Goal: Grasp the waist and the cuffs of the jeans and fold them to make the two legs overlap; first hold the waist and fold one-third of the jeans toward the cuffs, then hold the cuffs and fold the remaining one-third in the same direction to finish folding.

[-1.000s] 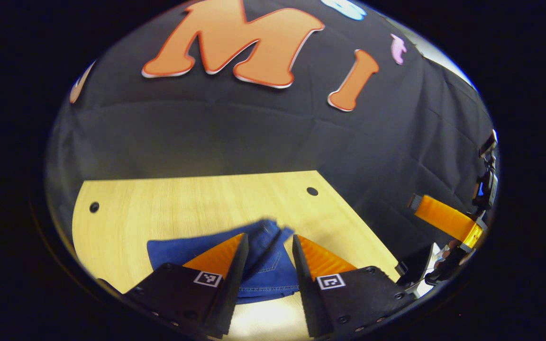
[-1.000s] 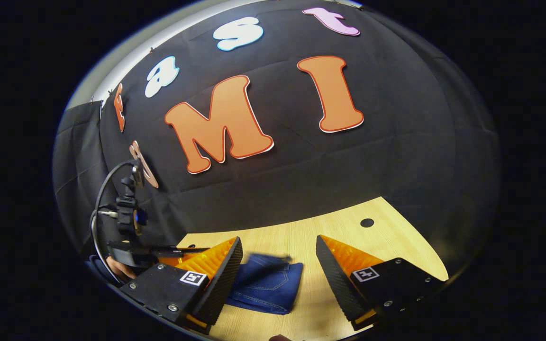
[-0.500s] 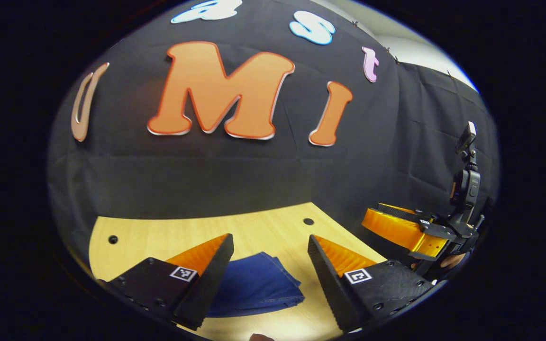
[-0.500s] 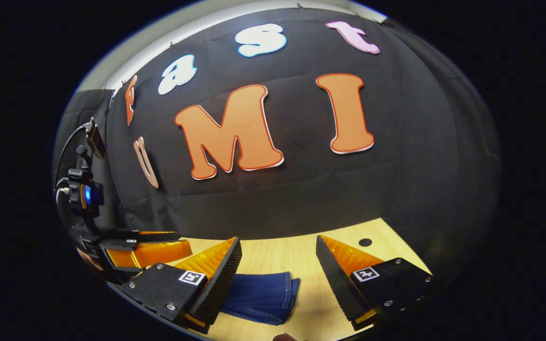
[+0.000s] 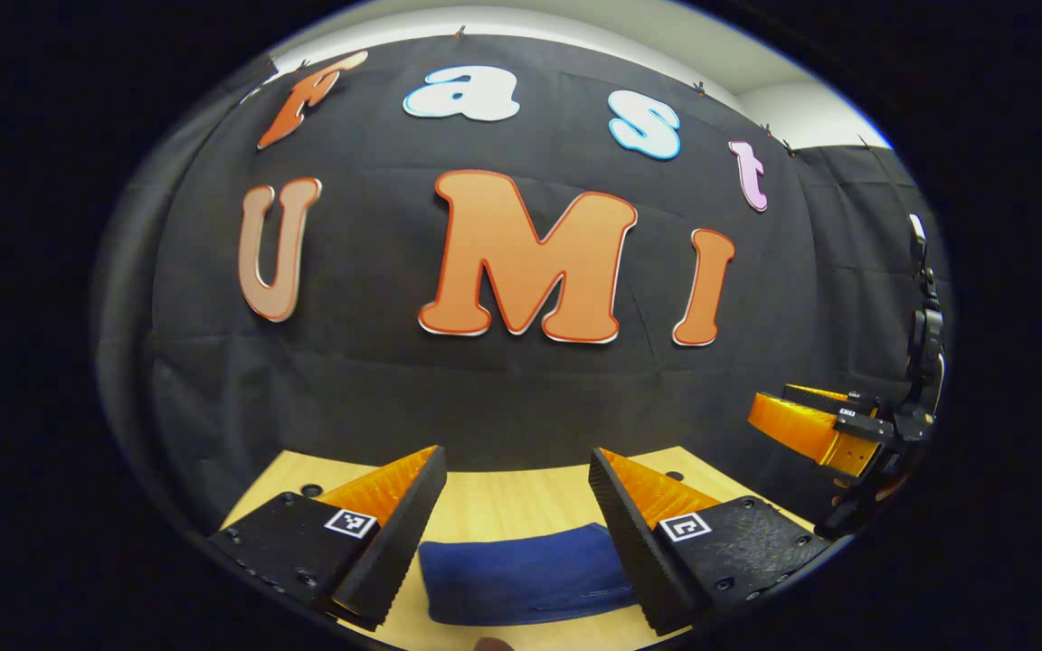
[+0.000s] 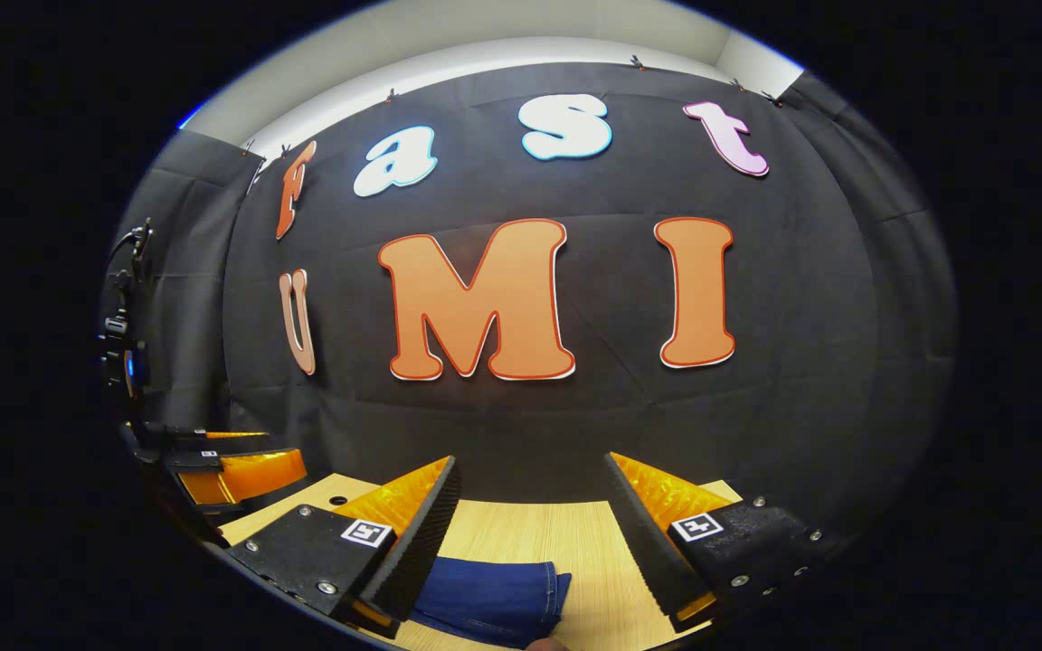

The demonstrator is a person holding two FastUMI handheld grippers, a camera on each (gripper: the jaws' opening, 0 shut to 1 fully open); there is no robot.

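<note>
Folded jeans (image 5: 525, 571) flat; tongs (image 5: 514, 466) empty

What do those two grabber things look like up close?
Each gripper has two wedge-shaped fingers with ridged, saw-like inner faces, bolted onto black plates with small screws. Every plate carries a little square black-and-white marker. The left gripper and the right gripper look alike. Seen from the side, the left gripper has a black camera and cable standing above it.

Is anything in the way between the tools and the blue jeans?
Nothing visible is. The folded jeans lie on the bare wooden table, right below the open left tool. In the right gripper view, the jeans lie low between the open right tool's fingers, nothing between.
</note>
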